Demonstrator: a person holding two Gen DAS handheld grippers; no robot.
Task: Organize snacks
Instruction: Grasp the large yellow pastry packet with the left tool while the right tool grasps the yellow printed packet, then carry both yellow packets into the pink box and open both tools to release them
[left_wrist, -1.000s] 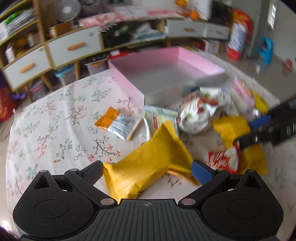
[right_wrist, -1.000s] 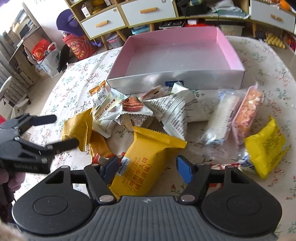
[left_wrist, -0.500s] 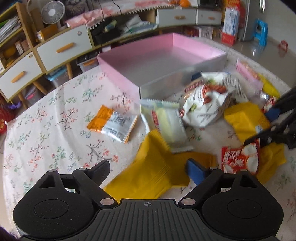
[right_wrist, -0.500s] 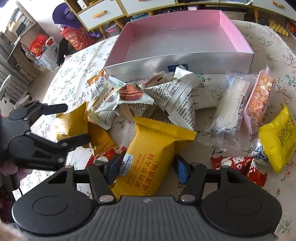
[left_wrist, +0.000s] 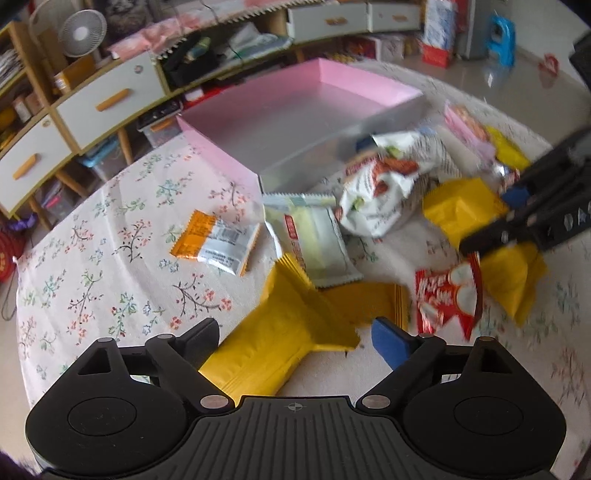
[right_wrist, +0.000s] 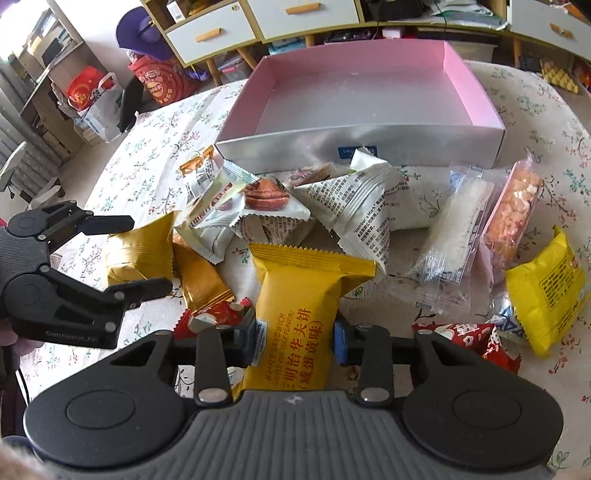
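Our two grippers over the snacks
Our right gripper (right_wrist: 295, 341) clamps the yellow wafer pack (right_wrist: 299, 317); our left gripper (left_wrist: 295, 334) hovers apart over a gold packet (left_wrist: 280, 339).

We count one pink box (right_wrist: 369, 92), open on top; two grippers, the left gripper (right_wrist: 127, 254) and the right gripper (right_wrist: 295, 338); four yellow or gold packets, namely the wafer packet (right_wrist: 299, 306), a gold packet (right_wrist: 142, 251), a darker gold packet (right_wrist: 199, 280) and a bright yellow packet (right_wrist: 546, 291); two red packets (right_wrist: 212, 317) (right_wrist: 469, 338); about three white printed packets (right_wrist: 365, 206) heaped together, though the overlap keeps us from being sure; one orange-and-white sachet (left_wrist: 216, 243); one pale green packet (left_wrist: 314, 240); one clear wrapper (right_wrist: 458, 229) of white bars; one pink-edged wrapper (right_wrist: 511, 214) of orange pieces; four drawers (right_wrist: 303, 11) along the shelving behind; one fan (left_wrist: 83, 33).
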